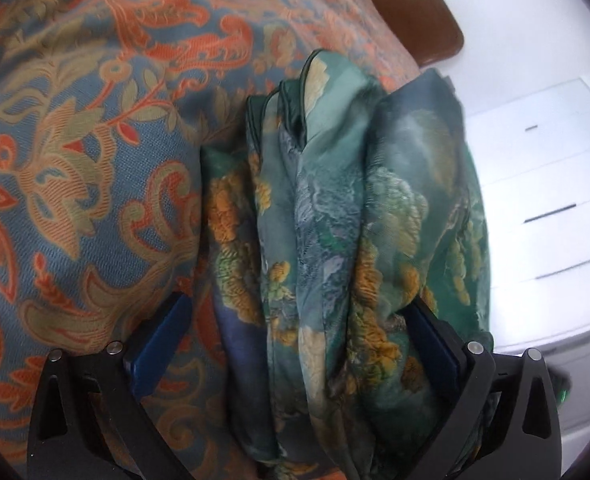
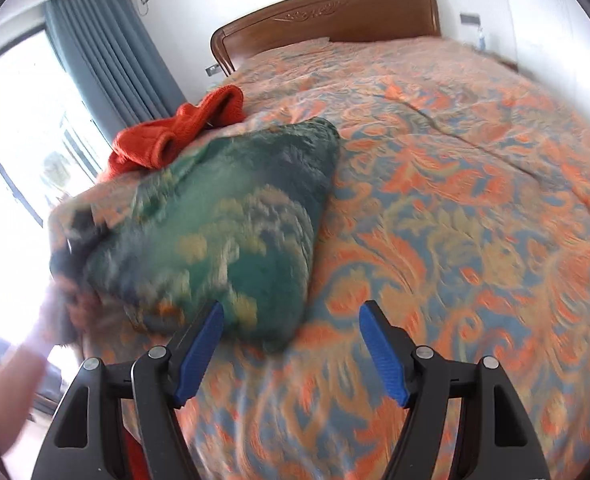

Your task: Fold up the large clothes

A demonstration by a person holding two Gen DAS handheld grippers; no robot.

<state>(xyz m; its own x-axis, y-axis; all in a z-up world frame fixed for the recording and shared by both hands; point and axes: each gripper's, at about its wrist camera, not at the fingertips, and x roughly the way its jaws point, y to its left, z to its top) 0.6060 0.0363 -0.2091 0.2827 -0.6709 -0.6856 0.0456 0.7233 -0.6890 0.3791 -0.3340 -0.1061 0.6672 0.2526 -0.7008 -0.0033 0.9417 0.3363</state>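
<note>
Green garment, motion-blurred, hides bedspread beneath.

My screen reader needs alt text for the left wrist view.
A folded green patterned garment sits between the left gripper's wide blue fingers, over an orange-and-blue paisley bedspread. White drawers stand on the right.

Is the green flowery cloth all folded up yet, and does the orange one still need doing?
Nearly. The green cloth already looks folded into a thick bundle on the bedspread. The left gripper has it between its wide fingers; a grip can't be confirmed. The right gripper is open, holding nothing. The orange knit garment still lies crumpled behind, so that's left.
</note>
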